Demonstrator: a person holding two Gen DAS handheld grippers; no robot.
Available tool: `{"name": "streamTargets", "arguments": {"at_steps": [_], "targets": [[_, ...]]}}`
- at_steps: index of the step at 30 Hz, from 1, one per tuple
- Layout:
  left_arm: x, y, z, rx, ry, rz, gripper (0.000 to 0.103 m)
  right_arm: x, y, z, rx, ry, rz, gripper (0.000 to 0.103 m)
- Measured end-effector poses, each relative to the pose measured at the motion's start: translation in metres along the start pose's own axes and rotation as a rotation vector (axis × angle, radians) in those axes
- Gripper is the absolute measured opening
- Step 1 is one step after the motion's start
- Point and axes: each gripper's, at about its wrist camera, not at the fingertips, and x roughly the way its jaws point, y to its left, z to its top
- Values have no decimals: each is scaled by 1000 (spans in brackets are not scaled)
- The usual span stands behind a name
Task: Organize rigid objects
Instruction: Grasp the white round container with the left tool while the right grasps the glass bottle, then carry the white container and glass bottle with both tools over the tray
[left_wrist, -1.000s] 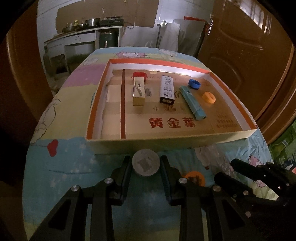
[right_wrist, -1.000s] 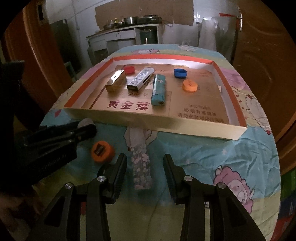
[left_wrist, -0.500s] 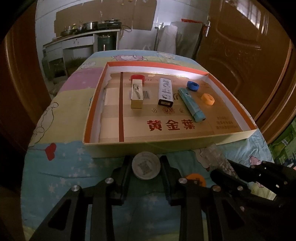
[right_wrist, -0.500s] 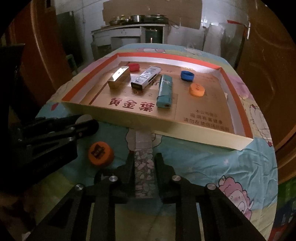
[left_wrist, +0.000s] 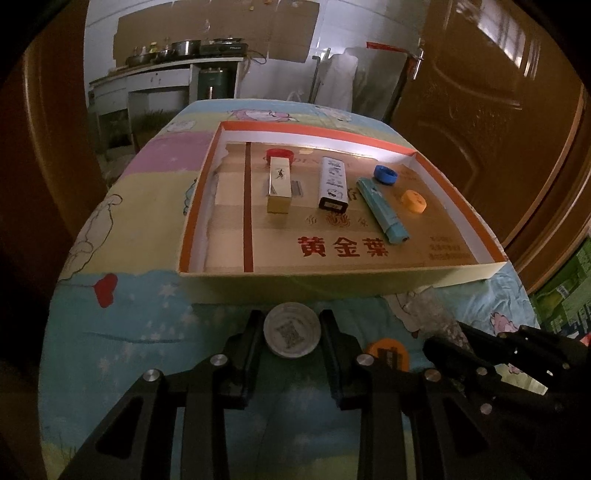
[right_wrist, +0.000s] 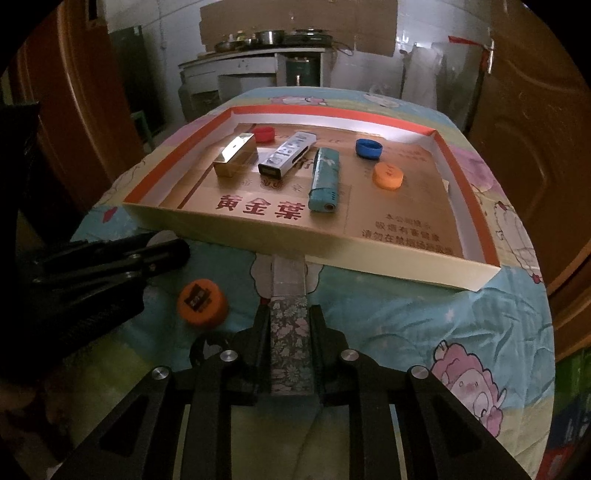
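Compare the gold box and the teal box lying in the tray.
The gold box is shiny and plain metallic; the teal box is matte with a small pale pattern. The gold box is short and chunky, the teal box longer and slimmer. The gold box lies at the left of the row, next to a red cap; the teal box lies at its right end. Both lie flat in the tray.
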Motion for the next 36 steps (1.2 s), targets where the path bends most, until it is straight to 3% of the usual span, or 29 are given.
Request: {"name": "streamTargets", "arguments": {"at_steps": [17,36], "targets": [[-21,-1,-6,-7,-21,-15,31,-19,0,-11,19,-6,3,20],[-59,-24,6,23,-97,-36,31,-60,-1,-12,29,-82,-26,20]]}}
